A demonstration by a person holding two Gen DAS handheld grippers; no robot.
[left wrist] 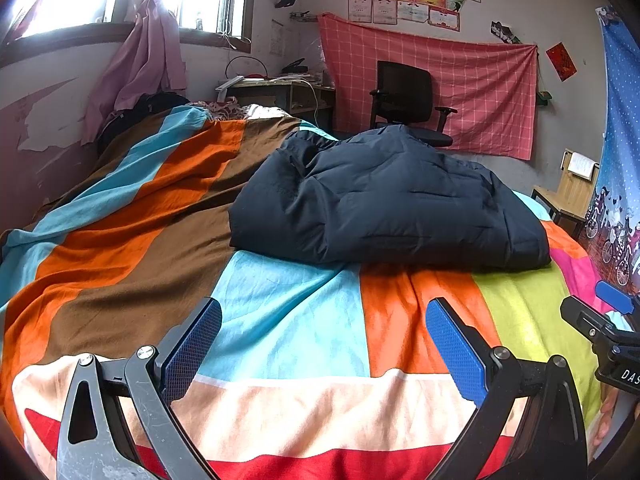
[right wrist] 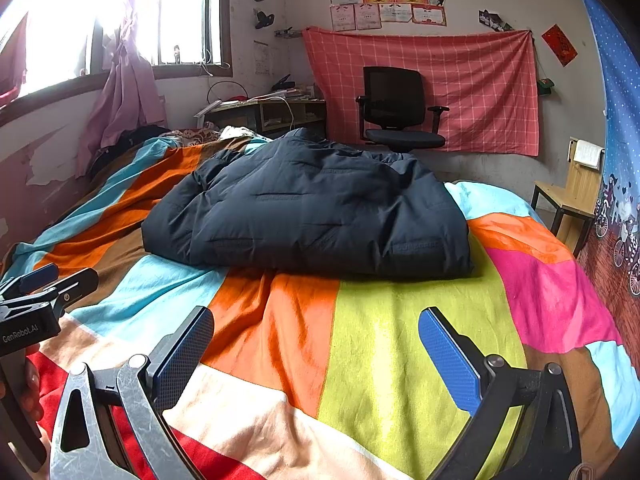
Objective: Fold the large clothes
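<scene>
A dark navy padded jacket (left wrist: 384, 200) (right wrist: 316, 216) lies folded into a thick bundle on the colourful patchwork bed sheet (left wrist: 288, 320) (right wrist: 384, 340). My left gripper (left wrist: 324, 320) hovers open over the sheet, well short of the jacket's near edge, with nothing between its blue pads. My right gripper (right wrist: 316, 328) is likewise open and empty, in front of the jacket. Each gripper shows at the other's view edge: the right gripper (left wrist: 608, 320) at far right, the left gripper (right wrist: 40, 292) at far left.
A black office chair (right wrist: 396, 108) stands beyond the bed before a pink checked cloth (right wrist: 472, 80). A cluttered desk (right wrist: 272, 112) sits under the window. A small wooden chair (right wrist: 568, 196) stands at the right. Dark clothes (left wrist: 136, 116) lie at the bed's far left.
</scene>
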